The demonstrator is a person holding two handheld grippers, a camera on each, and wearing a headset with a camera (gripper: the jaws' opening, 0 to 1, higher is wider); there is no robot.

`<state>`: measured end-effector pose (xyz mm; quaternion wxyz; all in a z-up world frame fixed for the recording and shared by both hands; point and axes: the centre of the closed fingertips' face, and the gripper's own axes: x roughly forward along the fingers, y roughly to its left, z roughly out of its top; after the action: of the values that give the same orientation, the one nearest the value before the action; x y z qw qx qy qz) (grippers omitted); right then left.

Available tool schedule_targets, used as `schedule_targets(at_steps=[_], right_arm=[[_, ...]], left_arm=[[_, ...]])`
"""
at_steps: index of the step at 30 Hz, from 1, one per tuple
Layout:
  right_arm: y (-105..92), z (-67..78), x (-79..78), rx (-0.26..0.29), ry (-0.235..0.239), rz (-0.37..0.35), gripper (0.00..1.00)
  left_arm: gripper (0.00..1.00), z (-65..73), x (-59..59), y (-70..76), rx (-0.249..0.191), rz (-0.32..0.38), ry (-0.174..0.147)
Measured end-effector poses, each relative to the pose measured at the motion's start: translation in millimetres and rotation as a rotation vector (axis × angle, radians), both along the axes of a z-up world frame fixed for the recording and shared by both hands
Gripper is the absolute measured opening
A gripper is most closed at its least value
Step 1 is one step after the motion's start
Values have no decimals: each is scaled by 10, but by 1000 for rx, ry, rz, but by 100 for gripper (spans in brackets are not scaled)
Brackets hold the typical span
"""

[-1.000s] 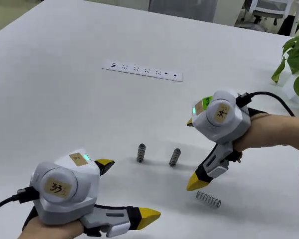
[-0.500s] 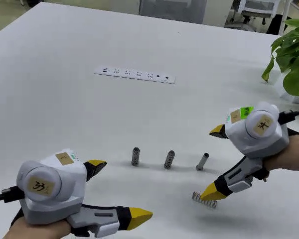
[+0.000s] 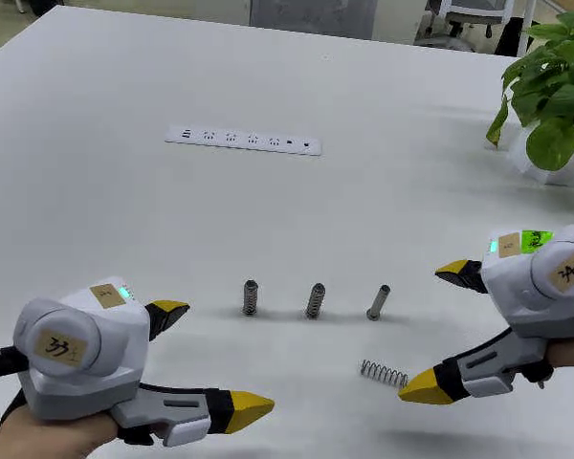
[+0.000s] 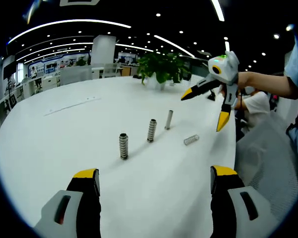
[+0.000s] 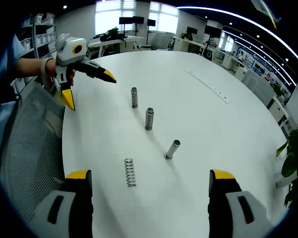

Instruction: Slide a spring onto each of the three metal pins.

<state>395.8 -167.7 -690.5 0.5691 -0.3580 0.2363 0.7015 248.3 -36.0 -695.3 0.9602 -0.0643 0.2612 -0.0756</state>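
Spring (image 3: 383, 373) loose on desk (image 3: 392, 191) beside bare pin (image 3: 377, 302); left pin (image 3: 250, 297) and middle pin (image 3: 315, 300) already loaded. Left tool (image 3: 213, 357), right tool (image 3: 431, 329) both open, empty.

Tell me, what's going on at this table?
A person holds two open, empty grippers, the left gripper and right gripper, over a white table. Three pins stand in a row: the left pin and middle pin already carry springs, the right pin is bare. The last spring lies loose near the right gripper.
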Motion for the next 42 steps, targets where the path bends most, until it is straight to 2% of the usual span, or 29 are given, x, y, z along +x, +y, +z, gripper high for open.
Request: schedule_targets(at_steps=[4, 6, 13, 17, 23, 27, 33, 37, 42], right_arm=[[-136, 29, 1, 27, 9, -42, 99], [-157, 82, -15, 77, 30, -69, 99], [-332, 68, -18, 109, 60, -128, 99], [-405, 63, -9, 133, 75, -158, 99], [-459, 66, -41, 146, 86, -179, 98], [-462, 68, -47, 156, 90, -186, 97], [-472, 74, -91, 164, 92, -184, 97], [-500, 83, -109, 171, 91, -189, 96], [-577, 71, -174, 166, 93, -191, 96]], left_arm=[[94, -6, 3, 17, 4, -6, 7], [94, -17, -2, 34, 9, -10, 13], [94, -21, -40, 70, 28, -21, 36], [94, 11, -50, 31, 42, -45, 56], [92, 73, -53, -14, 52, -73, 67], [90, 93, -34, -127, 68, -126, 82], [86, 70, 92, -278, 99, -206, 91], [80, 107, 246, -439, 114, -282, 70], [72, 104, 459, -635, 144, -365, 62]])
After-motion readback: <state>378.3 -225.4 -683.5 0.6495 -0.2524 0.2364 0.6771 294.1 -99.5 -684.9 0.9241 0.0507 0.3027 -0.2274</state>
